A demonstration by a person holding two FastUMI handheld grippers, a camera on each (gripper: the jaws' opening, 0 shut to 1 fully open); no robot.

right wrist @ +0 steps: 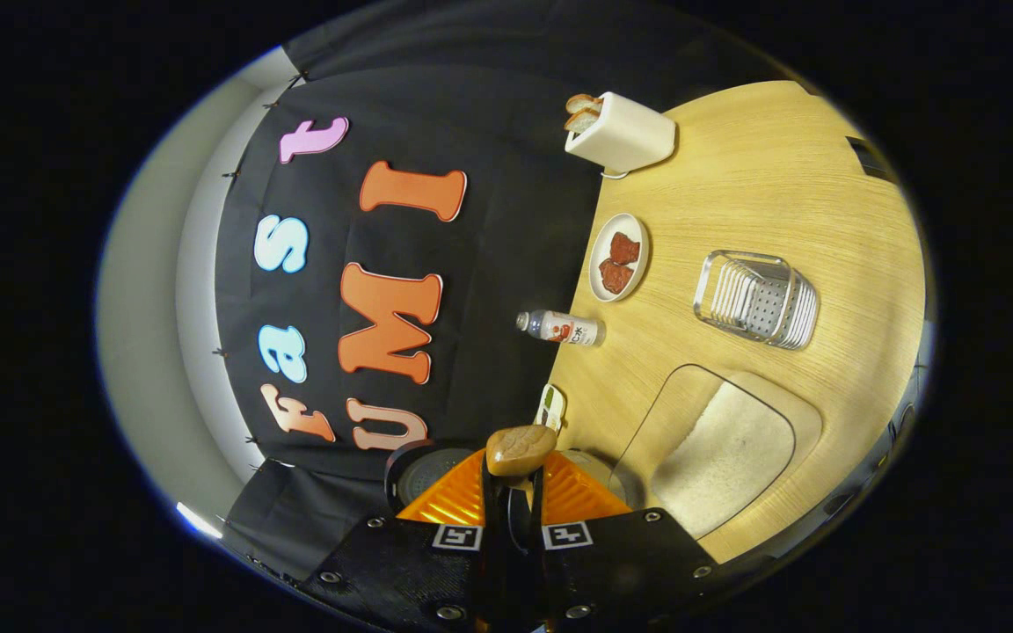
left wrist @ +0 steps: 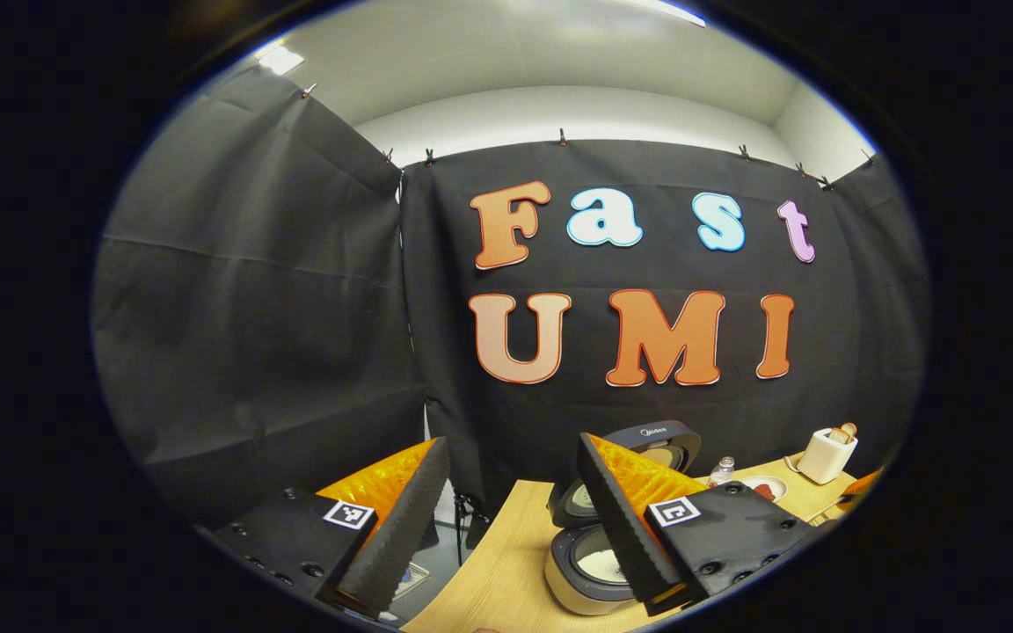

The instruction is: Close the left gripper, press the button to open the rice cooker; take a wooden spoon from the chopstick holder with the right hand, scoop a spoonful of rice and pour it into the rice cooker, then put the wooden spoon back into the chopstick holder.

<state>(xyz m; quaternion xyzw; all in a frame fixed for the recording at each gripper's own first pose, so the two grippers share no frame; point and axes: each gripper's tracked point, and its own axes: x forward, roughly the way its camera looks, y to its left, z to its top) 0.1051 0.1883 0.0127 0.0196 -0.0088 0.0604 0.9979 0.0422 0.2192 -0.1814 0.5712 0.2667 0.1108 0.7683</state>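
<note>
Now the wooden spoon [right wrist: 520,450] points bowl-forward from the right claw [right wrist: 513,492]

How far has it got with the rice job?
The rice cooker already stands open. The right gripper is shut on the wooden spoon, over the cooker, near the rice tray. The spoon must yet go back into the chopstick holder.

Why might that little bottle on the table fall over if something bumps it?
The little bottle looks tall and narrow for its base, so a nudge near its cap would probably tip it. Its body looks round, so once down it would likely roll across the smooth wooden table. It looks small, so probably light and easily knocked.
</note>
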